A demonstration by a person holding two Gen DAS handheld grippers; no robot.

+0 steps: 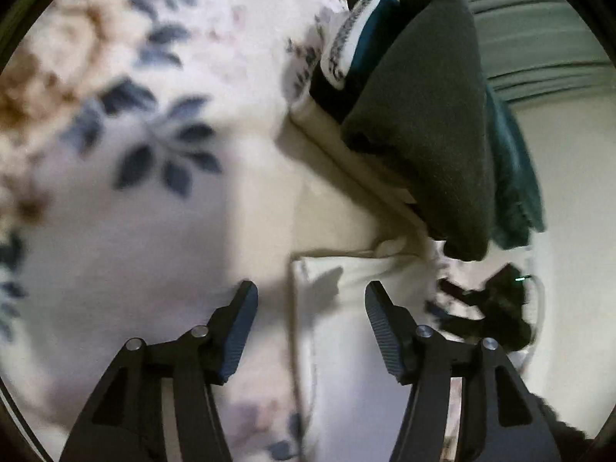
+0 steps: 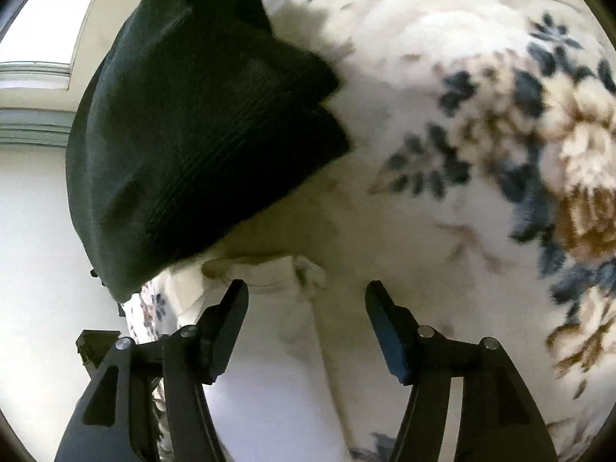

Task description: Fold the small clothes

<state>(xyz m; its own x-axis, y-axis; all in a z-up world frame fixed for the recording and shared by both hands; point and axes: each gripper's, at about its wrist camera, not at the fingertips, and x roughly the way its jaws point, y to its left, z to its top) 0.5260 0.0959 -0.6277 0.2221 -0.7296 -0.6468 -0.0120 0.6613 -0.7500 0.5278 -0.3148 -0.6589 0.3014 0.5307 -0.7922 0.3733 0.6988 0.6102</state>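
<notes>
- Both claws stand wide apart with nothing between their fingers: the left claw (image 1: 311, 288) and the right claw (image 2: 306, 288).
- Under each claw lies a small white garment (image 1: 346, 346) (image 2: 277, 346), spread on a floral blanket (image 1: 134, 211) (image 2: 462, 154) with blue leaves and tan flowers.
- Seen from the left wrist, the garment's hemmed corner sits between the fingers; the right claw (image 1: 485, 308) shows as a blurred black shape at its far side.
- Beyond the white garment, a dark grey folded cloth (image 1: 431, 107) (image 2: 192, 134) rests atop a pile, with a teal cloth (image 1: 516, 177) beneath it.
- Whether the fingertips touch the fabric cannot be told.
</notes>
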